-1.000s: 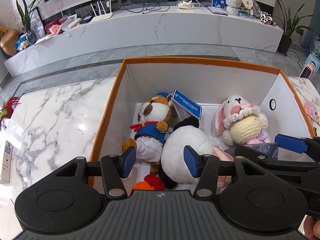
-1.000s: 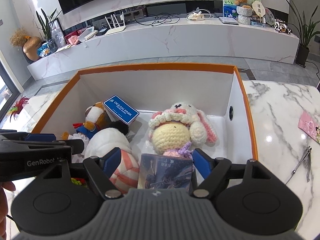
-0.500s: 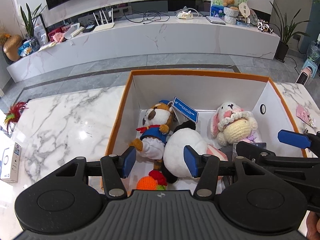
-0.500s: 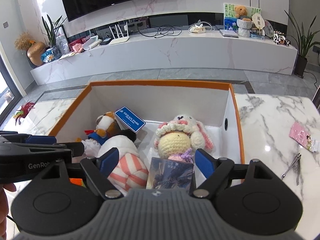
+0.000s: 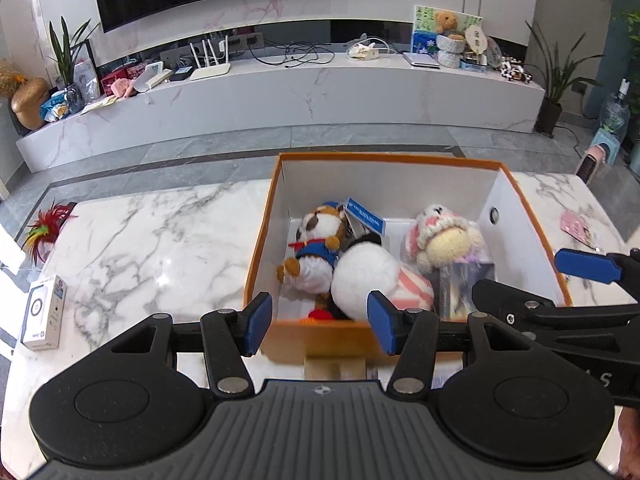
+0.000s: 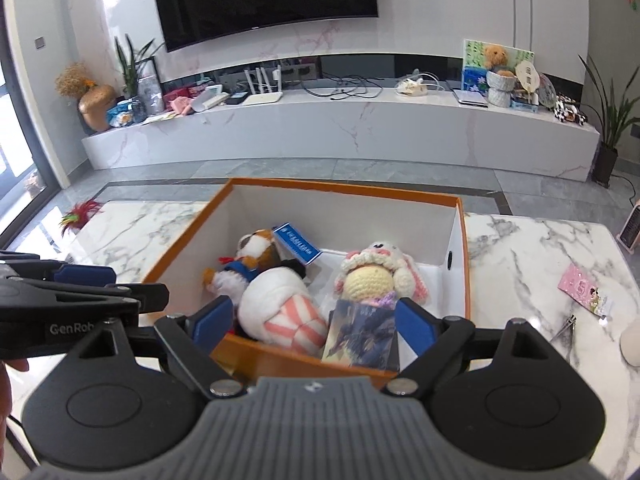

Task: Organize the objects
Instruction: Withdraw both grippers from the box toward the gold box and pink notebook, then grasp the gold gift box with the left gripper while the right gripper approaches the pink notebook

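An orange box (image 5: 388, 158) with white inside walls stands on the marble table (image 5: 160, 248). In it lie a brown-and-white dog plush (image 5: 320, 236) with a blue tag (image 5: 364, 216), a round white plush (image 5: 366, 276) with pink stripes, a crochet bunny doll (image 5: 444, 236) and a dark picture card (image 5: 460, 284). My left gripper (image 5: 319, 320) hovers open above the box's near wall, nothing between its pads. My right gripper (image 6: 313, 320) also hangs over the near wall (image 6: 280, 356). Its jaws are opening, and the card (image 6: 362, 332) rests in the box between them, untouched.
A small white carton (image 5: 44, 312) and a feather toy (image 5: 48, 224) lie on the table's left side. To the right lie a pink card (image 6: 586, 292), a small metal tool (image 6: 564, 326) and a white rounded object (image 6: 632, 340). A low marble bench (image 6: 360, 120) stands beyond the floor.
Both grippers have drawn back and up out of the box, which now looks smaller and farther. The right jaws have spread wider. The toys and the card have stayed in place.
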The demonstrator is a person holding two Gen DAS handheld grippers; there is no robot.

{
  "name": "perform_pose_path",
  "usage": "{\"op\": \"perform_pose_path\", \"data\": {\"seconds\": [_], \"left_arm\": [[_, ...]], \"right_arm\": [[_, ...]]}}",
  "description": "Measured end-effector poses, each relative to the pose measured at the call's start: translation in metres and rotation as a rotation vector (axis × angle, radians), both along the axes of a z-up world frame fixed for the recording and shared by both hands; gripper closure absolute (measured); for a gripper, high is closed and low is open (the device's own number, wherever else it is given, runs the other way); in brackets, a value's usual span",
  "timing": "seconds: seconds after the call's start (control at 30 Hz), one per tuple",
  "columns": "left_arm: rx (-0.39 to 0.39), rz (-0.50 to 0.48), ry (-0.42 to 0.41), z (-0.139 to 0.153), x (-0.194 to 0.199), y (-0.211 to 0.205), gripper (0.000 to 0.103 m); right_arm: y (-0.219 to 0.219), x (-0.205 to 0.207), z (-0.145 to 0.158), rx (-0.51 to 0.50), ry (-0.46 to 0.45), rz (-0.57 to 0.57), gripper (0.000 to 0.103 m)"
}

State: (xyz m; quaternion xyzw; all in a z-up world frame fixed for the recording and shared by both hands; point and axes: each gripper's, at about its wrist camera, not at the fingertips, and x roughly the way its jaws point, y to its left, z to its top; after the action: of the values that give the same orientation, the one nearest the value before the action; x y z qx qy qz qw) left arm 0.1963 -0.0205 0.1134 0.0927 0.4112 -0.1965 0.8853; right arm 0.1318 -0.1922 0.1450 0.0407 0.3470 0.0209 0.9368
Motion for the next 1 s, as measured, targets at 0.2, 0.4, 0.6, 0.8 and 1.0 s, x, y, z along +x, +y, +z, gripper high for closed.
{"op": "perform_pose_path", "data": {"seconds": [0.2,0.4,0.6,0.8,1.0], "left_arm": [[-0.012,-0.022,0.058,-0.017,-0.025,0.031,0.04],[-0.026,-0.051,0.133,-0.05,-0.029,0.044,0.04],[-0.105,-0.03,0.235,-0.085,-0.013,0.044,0.04],[-0.15,-0.021,0.293,-0.103,0.006,0.033,0.04],[-0.115,-0.015,0.262,-0.11,0.015,0.017,0.034]], "right_arm": [[0.015,-0.034,0.003,-0.012,0.013,0.056,0.013],[0.033,-0.06,-0.02,-0.034,0.077,0.109,0.012],[0.032,-0.076,-0.05,0.01,0.15,0.108,0.012],[0.025,-0.074,-0.057,0.019,0.169,0.112,0.012],[0.013,-0.071,-0.068,0.021,0.199,0.113,0.012]]}}
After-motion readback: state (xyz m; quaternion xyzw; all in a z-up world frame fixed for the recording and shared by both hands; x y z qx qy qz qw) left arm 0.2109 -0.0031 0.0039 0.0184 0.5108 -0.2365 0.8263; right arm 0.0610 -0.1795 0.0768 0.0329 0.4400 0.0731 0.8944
